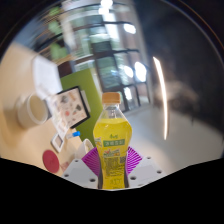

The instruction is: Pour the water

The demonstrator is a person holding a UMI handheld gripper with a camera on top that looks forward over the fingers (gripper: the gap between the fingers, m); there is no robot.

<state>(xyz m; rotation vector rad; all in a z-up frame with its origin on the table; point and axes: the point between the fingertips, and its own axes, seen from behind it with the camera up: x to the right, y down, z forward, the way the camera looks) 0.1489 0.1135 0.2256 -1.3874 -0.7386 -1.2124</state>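
A bottle of yellow drink point(112, 135) with an orange cap and a green label stands upright between my fingers. My gripper point(112, 163) is shut on the bottle: both purple pads point(92, 158) press against its lower body at the label. The bottle appears lifted, well above the table beyond it. A white cup point(34, 108) sits on the table off to the left, beyond the fingers. The fingertips themselves are hidden behind the bottle.
A white card with dark print point(70, 106) lies on the light table point(22, 78) near the cup. A small white bottle with a red part point(58, 153) sits close by the left finger. Green blocks point(68, 68) and glass walls stand further back.
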